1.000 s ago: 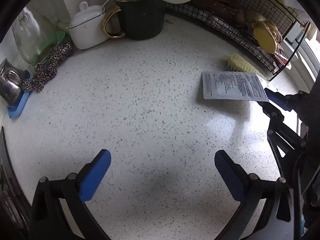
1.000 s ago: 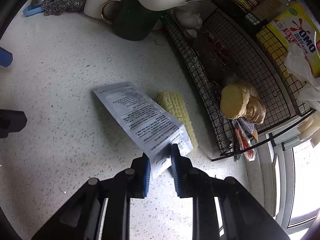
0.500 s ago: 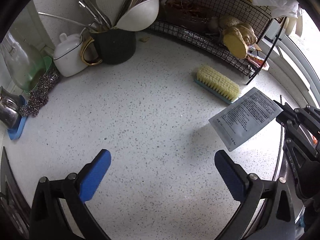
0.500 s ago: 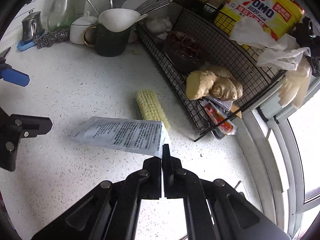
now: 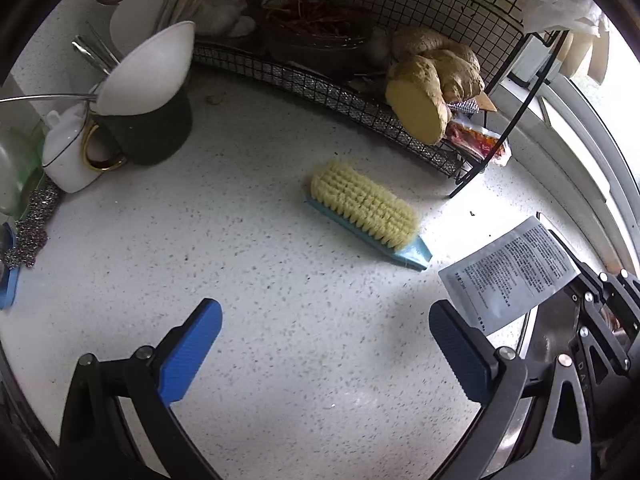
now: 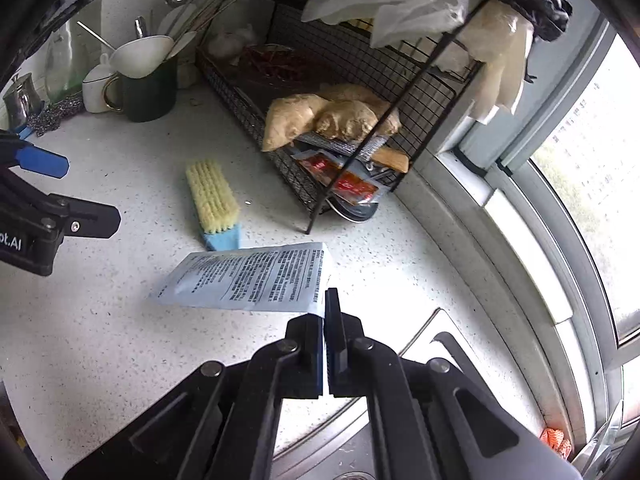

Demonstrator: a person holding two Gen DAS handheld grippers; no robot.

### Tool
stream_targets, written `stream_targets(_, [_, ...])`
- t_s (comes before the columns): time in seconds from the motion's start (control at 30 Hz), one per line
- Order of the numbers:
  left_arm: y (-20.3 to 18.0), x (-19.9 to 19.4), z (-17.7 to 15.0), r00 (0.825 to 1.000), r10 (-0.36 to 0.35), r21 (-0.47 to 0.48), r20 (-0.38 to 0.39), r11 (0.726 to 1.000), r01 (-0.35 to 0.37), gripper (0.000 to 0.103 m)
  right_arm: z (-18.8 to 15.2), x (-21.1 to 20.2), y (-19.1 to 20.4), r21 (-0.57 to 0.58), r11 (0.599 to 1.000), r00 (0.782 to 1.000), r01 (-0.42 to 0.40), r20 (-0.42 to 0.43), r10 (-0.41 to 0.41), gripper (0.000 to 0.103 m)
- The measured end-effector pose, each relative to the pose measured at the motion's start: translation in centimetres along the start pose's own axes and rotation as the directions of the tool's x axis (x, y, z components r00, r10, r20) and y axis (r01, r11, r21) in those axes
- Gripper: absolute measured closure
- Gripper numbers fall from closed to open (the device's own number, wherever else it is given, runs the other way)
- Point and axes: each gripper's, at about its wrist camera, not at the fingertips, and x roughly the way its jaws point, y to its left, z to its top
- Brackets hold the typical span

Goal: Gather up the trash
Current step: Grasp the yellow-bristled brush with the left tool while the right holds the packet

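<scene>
Now, taking the scrub brush [image 5: 366,210] as the landmark and going from left to right: far to its left, at the counter's edge, a steel-wool scourer [image 5: 32,226] lies by a blue dish. Next comes a white lidded pot [image 5: 66,156], touching a dark green mug [image 5: 150,132] that holds a white ladle and other utensils. The left gripper [image 5: 324,354] hangs over the speckled countertop [image 5: 260,280] below and left of the brush, its blue-padded jaws spread wide with only bare counter between them.

The brush itself lies bristles-up on the counter, its blue handle end pointing toward the lower right. Behind it, a black wire rack [image 5: 332,92] runs along the back, holding a dish of dried red chillies and, at the rack's right end, a big piece of ginger [image 5: 430,88], with red sauce sachets under the corner.

Just right of the brush's handle end, a grey printed sachet [image 6: 248,278] is lifted clear of the counter, tilted, apart from the brush. The right gripper [image 6: 325,308] is clenched on the sachet's right-hand edge; its black jaws meet tight with only that thin edge pinched between them, and the rest of the packet sticks out to the left of the fingertips. Right of the gripper, beyond the counter's edge, a window frame [image 6: 520,216] curves along the side.
</scene>
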Motion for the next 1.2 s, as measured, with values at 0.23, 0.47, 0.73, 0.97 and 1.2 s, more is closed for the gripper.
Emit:
stream_targets(0.23, [-1.3, 4.3, 3.2, 0.998, 0.036, -0.096, -0.051, 0.995, -0.041, 0.0, -0.6, 1.4, -2.9, 0.082, 0.996, 0.999, 0.03, -0.017, -0.029, 0.102])
stream_targets(0.47, [-2.4, 8.1, 5.5, 0.996, 0.05, -0.12, -0.074, 0.991, -0.059, 0.0, -0.9, 3.2, -5.0, 0.127, 0.99, 0.998, 0.067, -0.025, -0.065, 0.102])
stream_targets(0.73, [-2.4, 9.5, 5.9, 0.995, 0.068, -0.061, -0.072, 0.996, -0.072, 0.008, -0.4, 4.2, -5.7, 0.15, 0.986, 0.997, 0.074, -0.047, -0.067, 0.102])
stream_targets(0.97, [-3.0, 8.4, 4.7, 0.998, 0.051, 0.076, -0.044, 0.996, -0.047, 0.053, -0.6, 4.5, -5.4, 0.155, 0.986, 0.997, 0.058, -0.052, -0.05, 0.102])
stream_targets(1.2, [-3.1, 7.0, 0.8, 0.998, -0.019, 0.168, -0.061, 0.985, 0.029, 0.063, -1.4, 4.4, -5.3, 0.157, 0.988, 0.998, 0.001, -0.062, 0.008, 0.102])
